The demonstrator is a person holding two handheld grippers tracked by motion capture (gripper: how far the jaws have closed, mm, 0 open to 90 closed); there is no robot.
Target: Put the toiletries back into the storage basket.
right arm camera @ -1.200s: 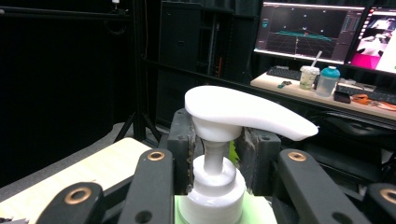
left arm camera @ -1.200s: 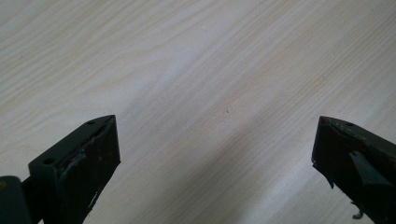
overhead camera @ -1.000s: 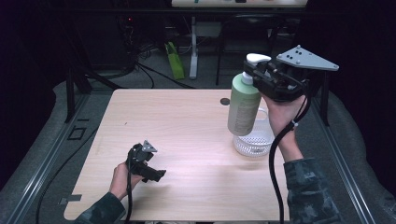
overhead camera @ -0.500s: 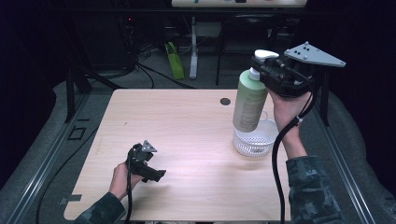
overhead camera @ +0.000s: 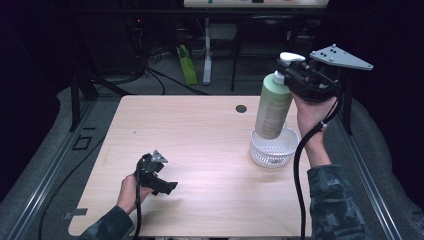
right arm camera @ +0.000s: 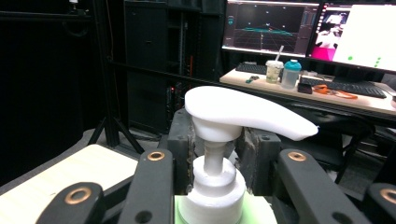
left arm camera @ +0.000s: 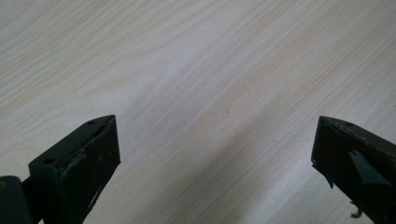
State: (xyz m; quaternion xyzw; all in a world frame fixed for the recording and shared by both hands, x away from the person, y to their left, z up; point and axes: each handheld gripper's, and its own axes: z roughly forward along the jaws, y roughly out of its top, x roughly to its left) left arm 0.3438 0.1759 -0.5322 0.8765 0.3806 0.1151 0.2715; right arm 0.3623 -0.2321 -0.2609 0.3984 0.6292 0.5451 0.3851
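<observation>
The right gripper (overhead camera: 295, 80) has its fingers clamped on the neck of the green pump bottle (overhead camera: 272, 107) – the bottle hangs tilted, its base just inside the white basket (overhead camera: 272, 152) on the worktop (overhead camera: 200, 140). The left gripper (overhead camera: 156, 177) rests low near the front edge – fingers spread wide, nothing between them.

Your sleeves are a dark camouflage print, and each hand carries a black gripper: the left gripper (overhead camera: 156, 176) small with a grey plate on top, the right gripper (overhead camera: 311, 80) bulkier under a grey three-cornered plate dotted with dark screw holes. A black cable trails from each. Up close, your right gripper's links show brass-coloured rivets, and your left fingers (left arm camera: 81, 163) are square-tipped, scuffed black blocks.
</observation>
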